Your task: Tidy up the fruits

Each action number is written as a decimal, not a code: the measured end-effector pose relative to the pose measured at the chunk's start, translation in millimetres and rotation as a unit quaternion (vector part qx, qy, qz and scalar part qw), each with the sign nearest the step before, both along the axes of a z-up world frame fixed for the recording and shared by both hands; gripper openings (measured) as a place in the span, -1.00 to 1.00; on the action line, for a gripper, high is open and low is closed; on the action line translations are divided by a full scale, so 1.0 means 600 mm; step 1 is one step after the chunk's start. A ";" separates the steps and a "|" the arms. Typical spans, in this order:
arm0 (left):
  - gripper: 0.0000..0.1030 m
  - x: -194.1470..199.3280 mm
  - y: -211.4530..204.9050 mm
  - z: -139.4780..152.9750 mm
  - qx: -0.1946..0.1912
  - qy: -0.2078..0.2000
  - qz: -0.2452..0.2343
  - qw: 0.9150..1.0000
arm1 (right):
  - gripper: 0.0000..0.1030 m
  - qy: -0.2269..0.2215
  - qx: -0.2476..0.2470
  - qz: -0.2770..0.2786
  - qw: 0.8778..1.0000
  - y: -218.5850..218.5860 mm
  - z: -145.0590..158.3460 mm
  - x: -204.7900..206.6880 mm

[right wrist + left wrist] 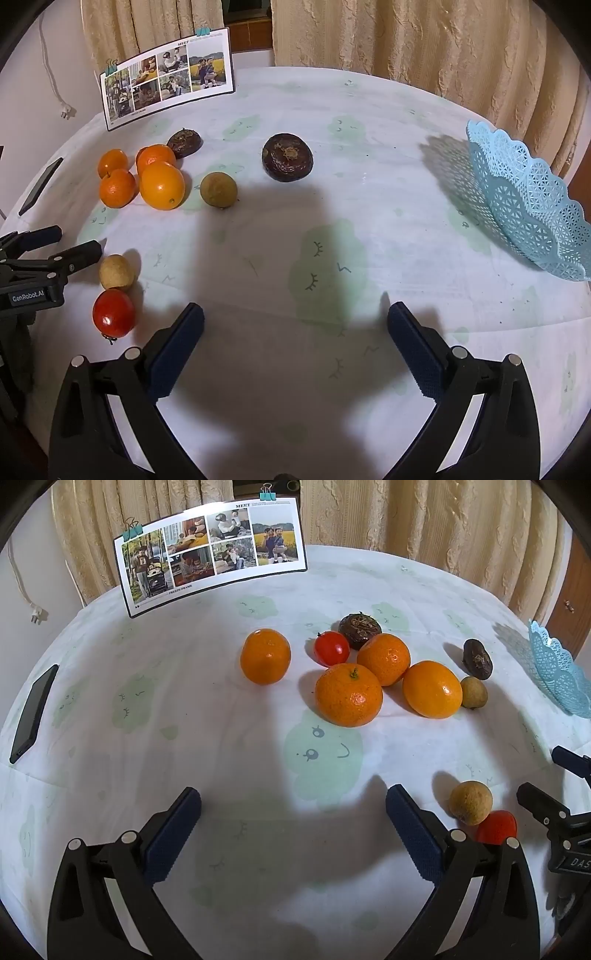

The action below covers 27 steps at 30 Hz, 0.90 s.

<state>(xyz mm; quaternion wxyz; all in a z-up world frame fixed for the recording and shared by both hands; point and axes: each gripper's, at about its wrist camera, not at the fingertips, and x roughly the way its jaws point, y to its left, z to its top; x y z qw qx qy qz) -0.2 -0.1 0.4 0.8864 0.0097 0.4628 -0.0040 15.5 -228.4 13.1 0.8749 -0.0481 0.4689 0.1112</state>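
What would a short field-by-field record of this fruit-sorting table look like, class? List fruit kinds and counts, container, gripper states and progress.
oranges: four, clustered mid-table
tomatoes: two, one in the cluster, one near the grippers
dark brown fruits: two
small tan fruits: two
container: blue basket, no fruit visible inside
left gripper: open, holding nothing
right gripper: open, holding nothing
progress: every fruit on the tablecloth

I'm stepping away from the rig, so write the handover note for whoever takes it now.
Left tool: open, empty, low over the cloth.
Right tool: open, empty.
Blue basket: far right, no fruit visible in it.
Oranges sit clustered mid-table with a tomato and two dark fruits.
Brown fruit and second tomato lie near the left tool.
Done: nothing. Left: all fruit.
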 end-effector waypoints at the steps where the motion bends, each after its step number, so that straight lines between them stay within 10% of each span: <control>1: 0.91 0.000 0.000 0.000 0.000 0.000 0.000 1.000 | 0.96 0.000 -0.001 0.000 1.000 0.000 0.000 0.000; 27: 0.91 0.000 0.000 0.000 -0.001 -0.001 0.000 1.000 | 0.96 0.000 -0.007 0.004 1.000 0.009 -0.001 0.001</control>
